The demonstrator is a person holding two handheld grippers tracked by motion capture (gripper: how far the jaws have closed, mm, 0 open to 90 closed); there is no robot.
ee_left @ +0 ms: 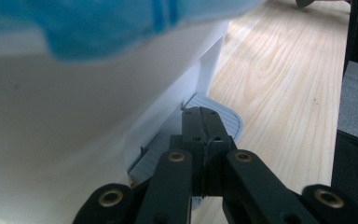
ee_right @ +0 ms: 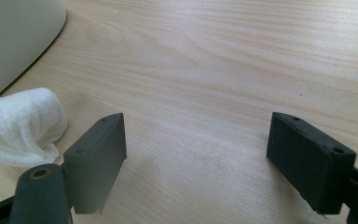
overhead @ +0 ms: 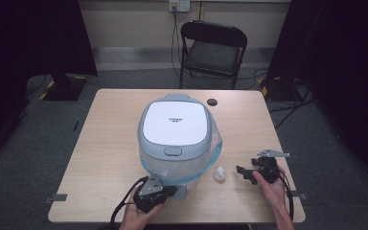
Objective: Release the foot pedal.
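A white pedal bin stands mid-desk, nearer the front edge, with its lid down and a blue-edged liner bag hanging out around the rim. The bin being closed, what lies inside it cannot be told. A crumpled white tissue lies on the desk just beside the bin's right side, toward the front right corner; it is not in the bin. The left hand-held gripper is at the foot of the bin near the front edge, its jaws pressed together with nothing between them, their tips resting on or just over the grey pedal; whether the pedal is pushed down is hard to say, but the lid has not lifted. The right hand-held gripper is low over the desk near the front right corner, jaws wide apart and holding nothing, pointed toward the tissue, which sits just off its left jaw rather than between the two. By the look of it, the work is at an early stage: the pedal is reached, but opening the lid, picking up the tissue and dropping it in are all left to do.
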